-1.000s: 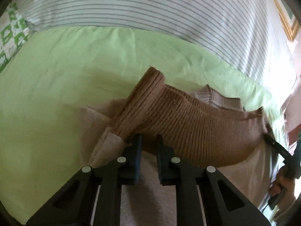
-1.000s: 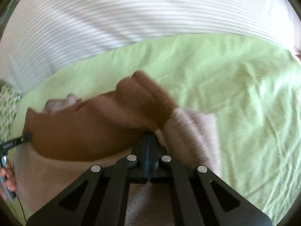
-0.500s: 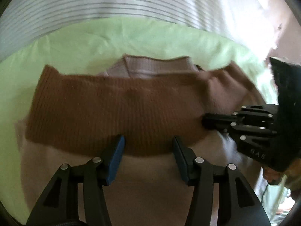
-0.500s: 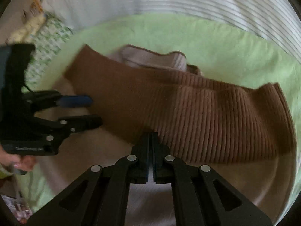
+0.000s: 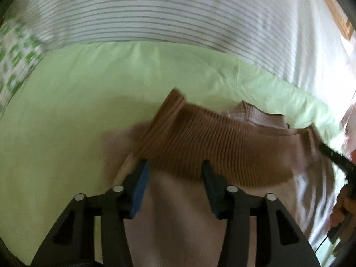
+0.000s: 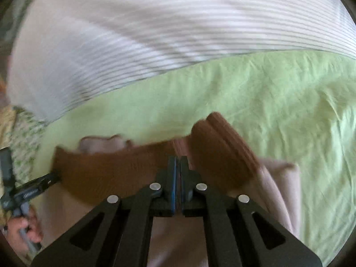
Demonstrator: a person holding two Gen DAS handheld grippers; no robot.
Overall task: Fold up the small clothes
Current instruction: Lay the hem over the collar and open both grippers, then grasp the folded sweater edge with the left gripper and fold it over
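A small knit sweater lies on a light green sheet (image 5: 66, 111). Its body is pale pinkish beige (image 5: 178, 222) and a brown ribbed band (image 5: 211, 151) is folded across it. My left gripper (image 5: 175, 166) is open, its jaws straddling the band's near edge at the sweater's left side. In the right wrist view the brown band (image 6: 106, 171) runs leftward and a ribbed cuff (image 6: 218, 146) stands up beside my right gripper (image 6: 178, 162), whose jaws are closed together at the band's edge. I cannot tell whether cloth is pinched. Each gripper shows at the other view's edge.
A white blanket with thin grey stripes (image 5: 178, 17) lies beyond the sheet, also in the right wrist view (image 6: 155, 33). A green and white patterned cloth (image 5: 15, 60) sits at the far left. The green sheet (image 6: 289, 111) spreads to the right.
Both cameras have swung back outward, each now facing its own end of the sweater. The left gripper stays open at the band's left end. The right stays closed.
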